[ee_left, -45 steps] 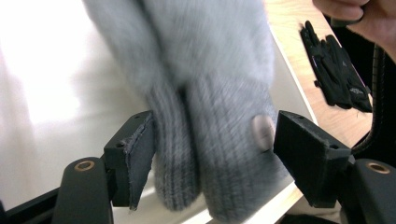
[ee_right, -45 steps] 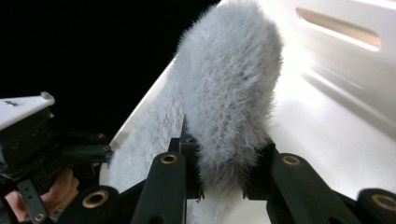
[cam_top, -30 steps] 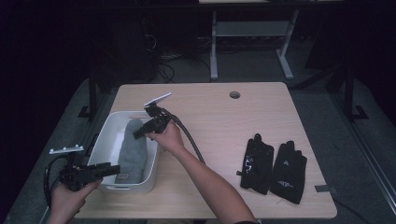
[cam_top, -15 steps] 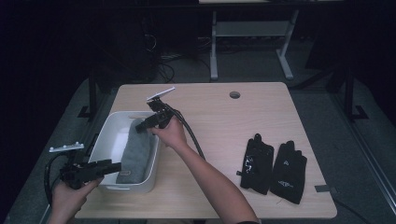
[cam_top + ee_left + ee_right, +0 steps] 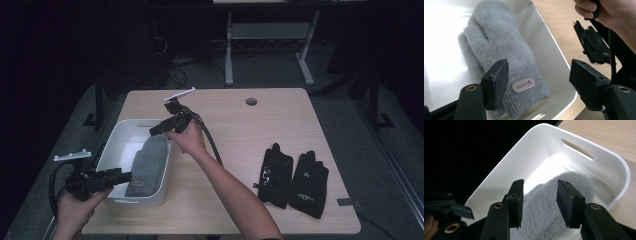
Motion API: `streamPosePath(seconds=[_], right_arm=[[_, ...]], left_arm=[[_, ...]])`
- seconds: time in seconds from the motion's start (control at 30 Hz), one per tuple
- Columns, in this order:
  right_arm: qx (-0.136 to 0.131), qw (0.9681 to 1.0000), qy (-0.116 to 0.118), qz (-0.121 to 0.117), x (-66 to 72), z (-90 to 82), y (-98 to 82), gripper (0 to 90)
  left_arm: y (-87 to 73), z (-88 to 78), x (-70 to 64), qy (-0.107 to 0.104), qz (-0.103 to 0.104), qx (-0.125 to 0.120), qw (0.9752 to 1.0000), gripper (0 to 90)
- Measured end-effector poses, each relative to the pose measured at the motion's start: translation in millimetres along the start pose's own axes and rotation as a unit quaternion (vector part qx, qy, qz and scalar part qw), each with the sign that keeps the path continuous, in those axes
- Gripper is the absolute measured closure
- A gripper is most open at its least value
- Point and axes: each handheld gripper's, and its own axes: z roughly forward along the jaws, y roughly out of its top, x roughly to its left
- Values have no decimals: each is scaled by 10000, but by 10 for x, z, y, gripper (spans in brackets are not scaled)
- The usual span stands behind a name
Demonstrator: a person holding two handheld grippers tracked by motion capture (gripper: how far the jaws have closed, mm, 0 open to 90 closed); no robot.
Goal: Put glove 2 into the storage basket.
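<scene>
Grey mitten (image 5: 147, 164) lies flat in the white bin (image 5: 116, 145) at the table's (image 5: 240, 130) left side, against the bin's right wall. Its long axis runs with the bin's length: cuff (the end with the small label) toward the person, fingertip end toward the far wall with the slot handle.

Right gripper (image 5: 159, 130) hangs over the bin's far right rim, angled down at the mitten's fingertip end. Its jaws are part open with nothing between them; in the right gripper view (image 5: 539, 202) fur shows through the gap, not pinched.

Left gripper (image 5: 120, 176) sits at the bin's near left corner, pointed across the cuff. Jaws are wide apart and empty in the left gripper view (image 5: 539, 82).

My read: one gripper per end suits handling a limp item, though I can't tell if it's a pick or a release.

Black gloves (image 5: 294, 176) lie side by side well to the right, fingers pointing away from the person, likely the next items or a done pile.
</scene>
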Motion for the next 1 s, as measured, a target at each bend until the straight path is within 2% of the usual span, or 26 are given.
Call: streamPosePath(seconds=[0.6,1.0], right_arm=[[-185,9987,464,32,-51,-334,-55,510],[-290,9978,587,48,-140,-544,-122,496]], left_arm=[[124,121,-190,-153,162,26,9997,312],[220,238,-307,-223,261,74,9994,294]])
